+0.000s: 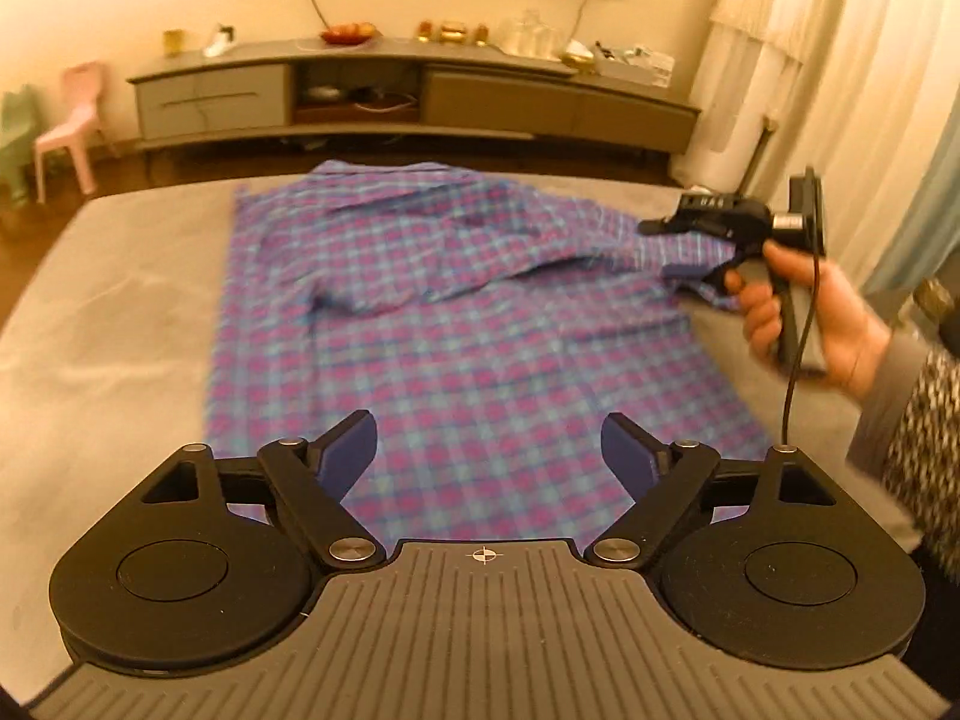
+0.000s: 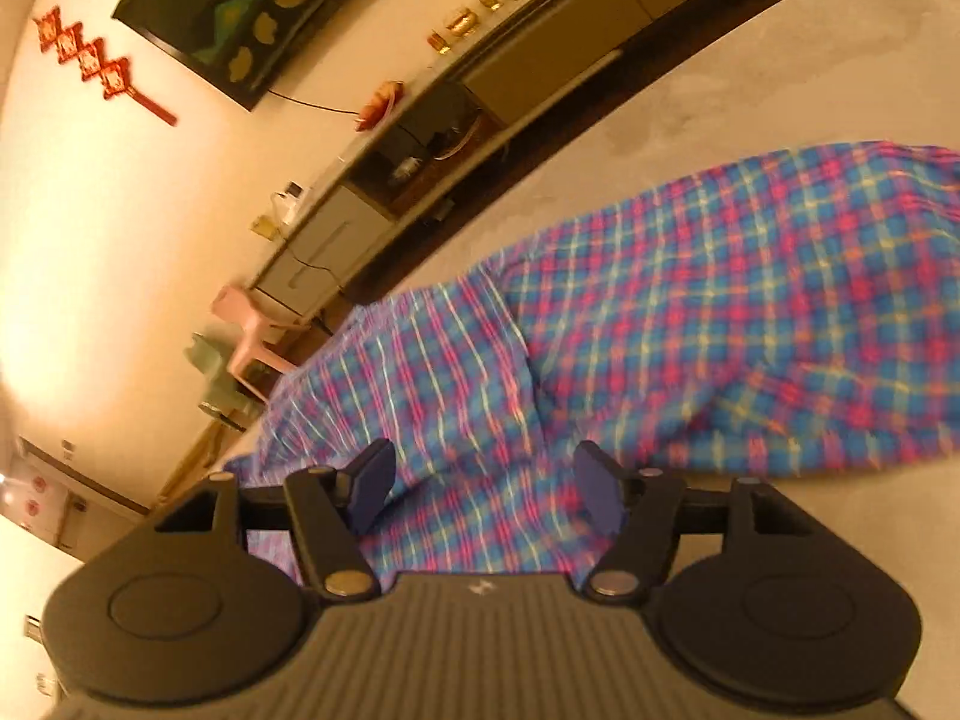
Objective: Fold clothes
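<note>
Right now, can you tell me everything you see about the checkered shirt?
The shirt is thin woven cloth in a blue, pink and pale check. It lies spread, mostly flat, on the grey bed cover, with a few wrinkles and a raised fold across its upper half. A sleeve part runs toward the right gripper, which sits at its edge; whether it touches is unclear. The picture is blurry.

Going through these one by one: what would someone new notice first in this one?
The plaid shirt in blue and pink, spread over the grey surface, fills the middle of both views. At the shirt's right edge a hand holds the right gripper. In front, the left gripper hangs open over the near hem, nothing between its fingers. A long TV cabinet lines the far wall.
</note>
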The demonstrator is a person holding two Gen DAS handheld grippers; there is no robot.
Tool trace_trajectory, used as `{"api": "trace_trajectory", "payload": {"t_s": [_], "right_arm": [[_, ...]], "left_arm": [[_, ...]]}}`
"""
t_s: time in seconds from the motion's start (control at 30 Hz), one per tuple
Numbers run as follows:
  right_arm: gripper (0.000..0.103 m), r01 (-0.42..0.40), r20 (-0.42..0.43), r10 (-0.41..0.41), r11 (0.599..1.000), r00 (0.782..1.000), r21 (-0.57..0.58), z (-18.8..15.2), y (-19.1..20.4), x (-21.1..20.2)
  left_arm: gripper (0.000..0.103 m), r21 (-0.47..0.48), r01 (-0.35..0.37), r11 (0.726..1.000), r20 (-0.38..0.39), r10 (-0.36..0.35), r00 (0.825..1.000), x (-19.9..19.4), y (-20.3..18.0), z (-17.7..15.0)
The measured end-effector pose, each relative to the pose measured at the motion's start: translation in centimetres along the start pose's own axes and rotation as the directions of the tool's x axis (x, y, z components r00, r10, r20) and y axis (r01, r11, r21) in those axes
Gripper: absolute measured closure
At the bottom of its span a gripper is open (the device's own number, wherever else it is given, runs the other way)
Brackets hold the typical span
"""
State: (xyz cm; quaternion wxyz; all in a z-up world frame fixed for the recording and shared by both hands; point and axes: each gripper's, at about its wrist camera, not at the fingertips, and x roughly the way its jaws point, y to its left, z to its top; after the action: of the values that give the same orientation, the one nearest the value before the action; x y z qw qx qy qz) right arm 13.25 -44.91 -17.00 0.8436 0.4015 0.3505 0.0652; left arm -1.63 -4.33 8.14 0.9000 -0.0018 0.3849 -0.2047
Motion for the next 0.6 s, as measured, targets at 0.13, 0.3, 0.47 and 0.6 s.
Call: {"api": "trace_trajectory", "payload": {"t_s": [0.13, 0.3, 0.47, 0.6], "right_arm": [[0.036, -0.056, -0.060, 0.061, 0.995, 0.996, 0.077, 0.8, -0.9, 1.3], [0.036, -0.124, -0.164, 0.146, 0.983, 0.976, 0.132, -0.2, -0.1, 2.4], [0.037, 0.011, -0.119, -0.007, 1.000, 0.993, 0.029, 0.3, 0.9, 1.5], [0.038, 0.229, 0.046, -0.224, 0.959, 0.973, -0.165, 1.6, 1.7, -4.5]], "left_arm": [[0.027, 0.007, -0.017, 1.000, -0.029, 0.017, 0.999, 4.2, 0.4, 2.4], [0.027, -0.018, -0.036, 0.999, -0.080, 0.035, 0.996, 8.7, 2.6, 2.0], [0.027, -0.080, -0.072, 0.994, -0.115, 0.062, 0.991, 11.0, 6.0, -0.2], [0.027, -0.101, -0.084, 0.991, -0.120, 0.071, 0.990, 10.6, 7.6, -1.7]]}}
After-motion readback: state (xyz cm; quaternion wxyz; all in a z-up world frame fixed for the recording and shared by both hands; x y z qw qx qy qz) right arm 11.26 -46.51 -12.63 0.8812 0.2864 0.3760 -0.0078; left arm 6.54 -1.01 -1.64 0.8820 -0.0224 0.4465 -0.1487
